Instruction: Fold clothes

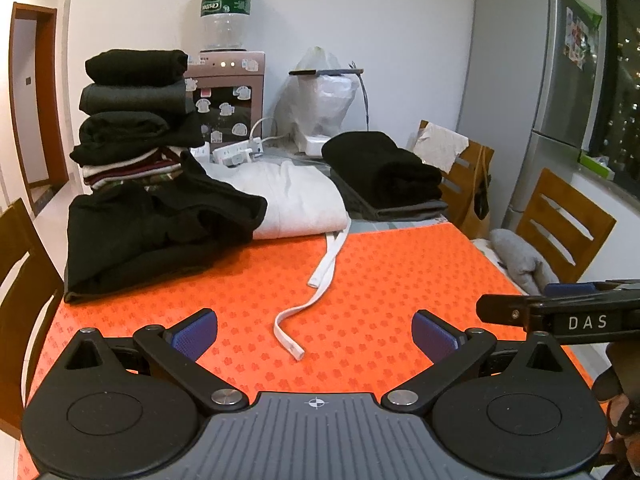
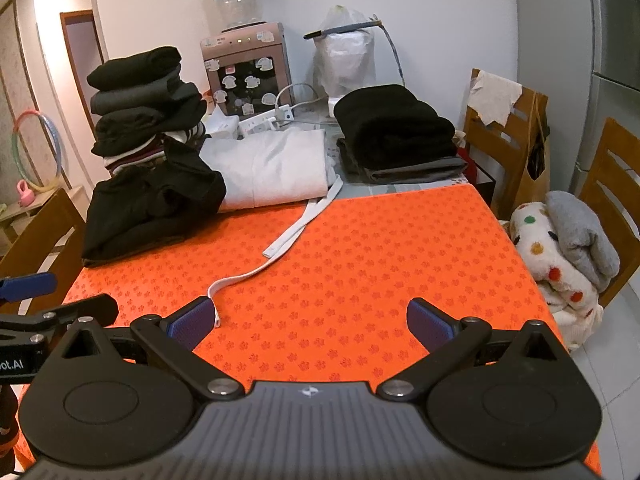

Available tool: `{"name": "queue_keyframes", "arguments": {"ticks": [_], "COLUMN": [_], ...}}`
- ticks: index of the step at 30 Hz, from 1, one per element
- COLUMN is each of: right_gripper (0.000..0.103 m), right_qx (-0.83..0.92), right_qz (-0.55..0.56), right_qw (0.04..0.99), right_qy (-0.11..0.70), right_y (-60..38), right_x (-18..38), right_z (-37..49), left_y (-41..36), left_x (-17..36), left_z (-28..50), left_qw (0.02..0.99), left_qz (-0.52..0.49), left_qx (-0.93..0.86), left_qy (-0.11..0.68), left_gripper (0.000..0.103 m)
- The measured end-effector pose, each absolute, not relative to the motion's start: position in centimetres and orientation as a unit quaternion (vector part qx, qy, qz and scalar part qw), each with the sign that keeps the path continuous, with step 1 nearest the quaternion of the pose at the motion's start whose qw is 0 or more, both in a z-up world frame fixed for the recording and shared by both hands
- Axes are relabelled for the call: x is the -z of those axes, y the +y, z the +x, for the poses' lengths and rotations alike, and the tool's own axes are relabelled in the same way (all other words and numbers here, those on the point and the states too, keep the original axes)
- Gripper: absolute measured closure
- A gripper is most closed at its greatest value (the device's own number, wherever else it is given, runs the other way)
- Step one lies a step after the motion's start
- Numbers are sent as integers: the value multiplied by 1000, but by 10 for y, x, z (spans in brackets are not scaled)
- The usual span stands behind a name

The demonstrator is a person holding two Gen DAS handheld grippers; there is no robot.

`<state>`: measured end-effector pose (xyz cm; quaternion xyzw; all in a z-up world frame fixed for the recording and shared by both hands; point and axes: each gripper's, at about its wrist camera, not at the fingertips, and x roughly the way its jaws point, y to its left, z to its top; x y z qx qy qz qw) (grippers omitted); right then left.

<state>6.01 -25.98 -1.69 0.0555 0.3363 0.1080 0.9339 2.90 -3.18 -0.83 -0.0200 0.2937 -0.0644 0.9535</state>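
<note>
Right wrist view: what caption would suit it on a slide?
Open right gripper hovers over an orange tablecloth, a white belt trailing from the folded white garment.

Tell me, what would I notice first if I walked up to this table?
The bright orange tablecloth grabs you first, with a long white belt snaking across it from a folded white robe at the back. On the far left a tall stack of folded clothes towers behind a rumpled black garment. Close up, the left gripper and right gripper hover open, holding nothing.

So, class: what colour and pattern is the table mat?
Orange mat with small darker flower prints; clearest in the right wrist view.
</note>
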Motion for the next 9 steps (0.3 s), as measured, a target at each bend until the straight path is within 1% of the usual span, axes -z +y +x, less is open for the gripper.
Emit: {"name": "queue_keyframes", "arguments": {"ticks": [9], "right_gripper": [0], "right_qx": [-102], "right_qz": [58], "right_qw": [934], "right_qy": [338], "right_y": [-264], "right_x": [20], "right_z": [60], "left_y": [-35], "left_x": [9], "left_z": [29], "left_qw": [953], "left_qz": [-16], "left_qx": [68], "left_qy": [293], "left_gripper": [0]}}
